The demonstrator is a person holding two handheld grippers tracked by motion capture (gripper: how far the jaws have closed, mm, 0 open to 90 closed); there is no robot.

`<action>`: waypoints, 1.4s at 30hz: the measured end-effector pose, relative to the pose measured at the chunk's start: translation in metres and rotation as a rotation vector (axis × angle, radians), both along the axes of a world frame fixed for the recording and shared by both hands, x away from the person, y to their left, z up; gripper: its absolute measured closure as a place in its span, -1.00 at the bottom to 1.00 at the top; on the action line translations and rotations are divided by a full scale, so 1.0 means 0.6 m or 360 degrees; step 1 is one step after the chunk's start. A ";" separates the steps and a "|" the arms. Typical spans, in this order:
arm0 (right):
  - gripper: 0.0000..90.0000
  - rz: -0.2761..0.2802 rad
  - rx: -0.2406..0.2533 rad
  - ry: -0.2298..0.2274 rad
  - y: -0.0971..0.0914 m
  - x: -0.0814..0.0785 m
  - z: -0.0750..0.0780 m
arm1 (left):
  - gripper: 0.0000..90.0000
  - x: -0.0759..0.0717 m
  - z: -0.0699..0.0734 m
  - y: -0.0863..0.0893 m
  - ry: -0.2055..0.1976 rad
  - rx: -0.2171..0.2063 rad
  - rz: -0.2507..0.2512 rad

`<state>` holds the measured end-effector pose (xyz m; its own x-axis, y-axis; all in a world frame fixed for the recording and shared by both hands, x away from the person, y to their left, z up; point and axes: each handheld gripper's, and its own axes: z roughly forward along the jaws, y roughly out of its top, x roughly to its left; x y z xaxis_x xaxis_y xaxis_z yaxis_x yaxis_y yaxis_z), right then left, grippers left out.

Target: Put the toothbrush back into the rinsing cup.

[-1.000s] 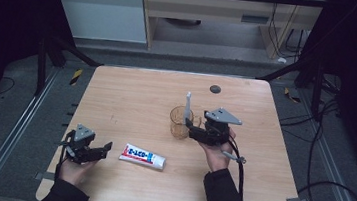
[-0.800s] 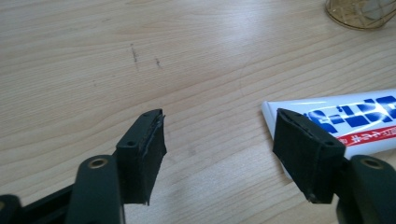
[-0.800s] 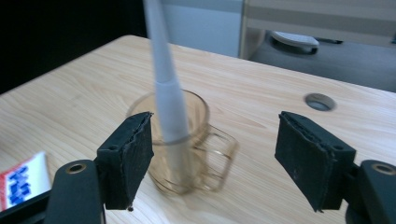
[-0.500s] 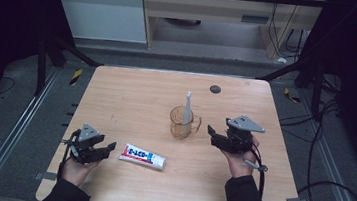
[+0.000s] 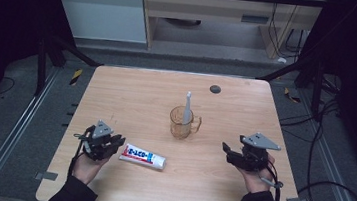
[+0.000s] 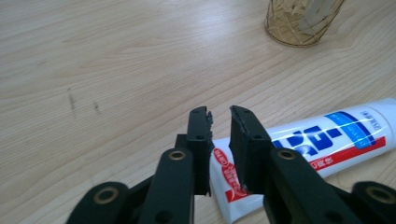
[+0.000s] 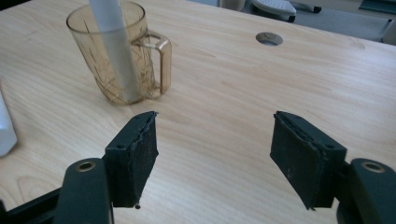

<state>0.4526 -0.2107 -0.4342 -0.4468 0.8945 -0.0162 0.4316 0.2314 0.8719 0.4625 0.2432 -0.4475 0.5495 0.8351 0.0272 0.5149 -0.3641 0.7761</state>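
Left gripper (image 5: pixel 118 142) nearly closed at the toothpaste tube (image 5: pixel 143 156); right gripper (image 5: pixel 228 151) wide, empty, right of the mug (image 5: pixel 182 123).
Left gripper view: the tube's crimped end lies beneath the narrow gap; widening first seems advisable. Right gripper view: a white toothbrush (image 7: pixel 112 42) stands in the mug, with nothing obstructing.

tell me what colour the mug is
The mug is see-through amber-brown, with a pale stick-like item standing inside; the right gripper view shows it best.

Blue and red print on the toothpaste tube (image 6: pixel 317 149) — not legible.
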 end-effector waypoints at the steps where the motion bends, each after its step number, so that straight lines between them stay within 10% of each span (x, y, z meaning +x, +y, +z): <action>1: -0.29 -0.0003 -0.0005 0.0006 -0.003 -0.004 -0.002 | 0.76 0.003 -0.001 -0.004 0.0012 0.0007 -0.0010; 21: -0.28 -0.0076 -0.0026 0.0053 -0.045 -0.037 -0.042 | 0.98 0.053 -0.040 -0.066 0.0242 0.0143 -0.0200; 42: -0.27 -0.0089 -0.0059 0.0100 -0.050 -0.028 -0.061 | 0.98 0.054 -0.040 -0.072 0.0233 0.0135 -0.0207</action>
